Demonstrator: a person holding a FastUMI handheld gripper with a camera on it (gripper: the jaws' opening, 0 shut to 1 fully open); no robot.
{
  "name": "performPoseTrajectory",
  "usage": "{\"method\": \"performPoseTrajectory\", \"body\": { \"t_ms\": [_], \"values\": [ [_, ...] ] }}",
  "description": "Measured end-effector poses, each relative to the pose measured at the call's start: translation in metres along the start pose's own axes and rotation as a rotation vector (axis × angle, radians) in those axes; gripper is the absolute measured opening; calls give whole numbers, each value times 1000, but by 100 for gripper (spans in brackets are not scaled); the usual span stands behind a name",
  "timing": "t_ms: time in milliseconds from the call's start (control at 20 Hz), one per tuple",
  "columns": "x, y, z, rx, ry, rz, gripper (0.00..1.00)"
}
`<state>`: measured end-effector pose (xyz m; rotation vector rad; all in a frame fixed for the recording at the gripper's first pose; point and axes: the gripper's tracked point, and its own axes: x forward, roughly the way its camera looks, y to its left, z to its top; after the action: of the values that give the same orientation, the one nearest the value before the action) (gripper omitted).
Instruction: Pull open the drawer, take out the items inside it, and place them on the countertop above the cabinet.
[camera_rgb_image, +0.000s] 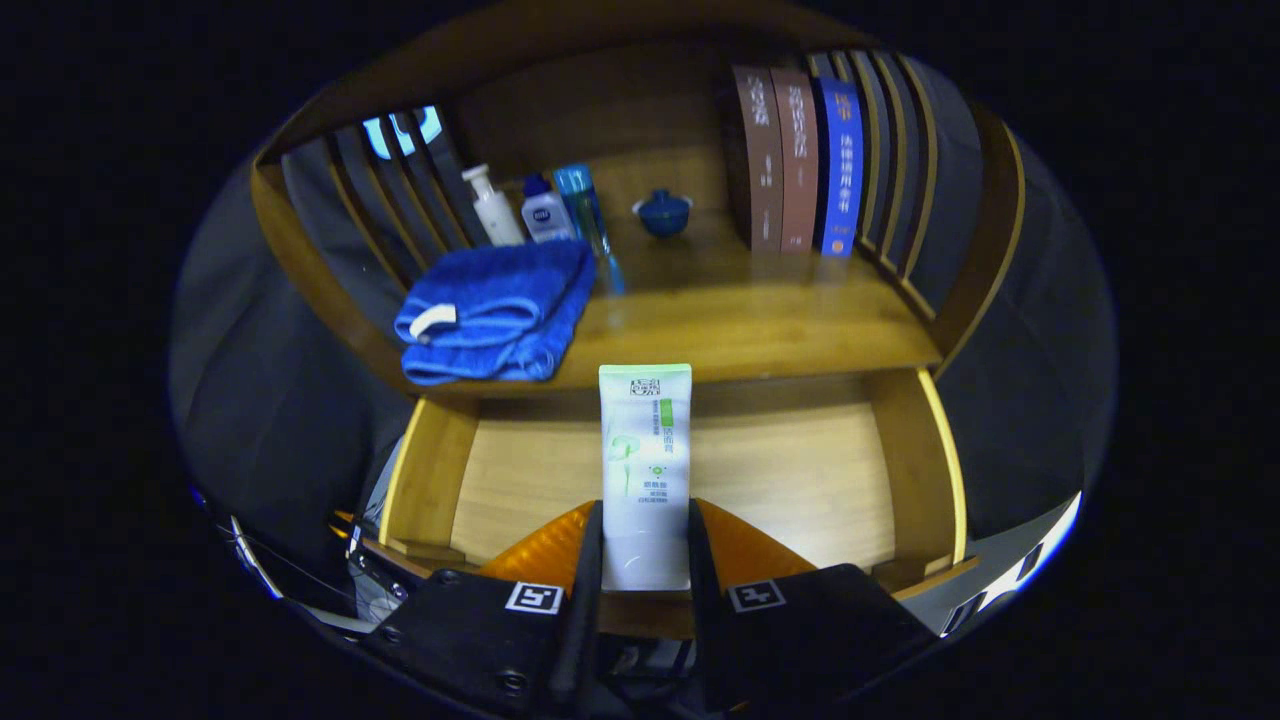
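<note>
Tube (645, 460), white-green, print unreadable, pinched upright by hand-held gripper (645, 545) above open drawer (800, 470).

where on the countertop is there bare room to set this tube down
With the tube between the jaws, the countertop is bare between the blue towel and the books. The bottles crowd behind the towel.

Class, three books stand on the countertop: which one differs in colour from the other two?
The blue book, at the end farthest from the small blue lidded cup; the other two books are brown.

wooden slatted shelf unit (990, 200), dark booth
</note>
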<state>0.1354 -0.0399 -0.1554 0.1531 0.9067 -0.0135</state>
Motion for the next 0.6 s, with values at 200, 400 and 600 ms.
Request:
{"method": "performPoseTrajectory", "body": {
  "t_ms": [200,400,600],
  "values": [
    [37,-2,54,27,-29,-23,45],
    [89,3,92,15,-30,-42,45],
    [132,4,116,6,-31,-75,45]
  ]
}}
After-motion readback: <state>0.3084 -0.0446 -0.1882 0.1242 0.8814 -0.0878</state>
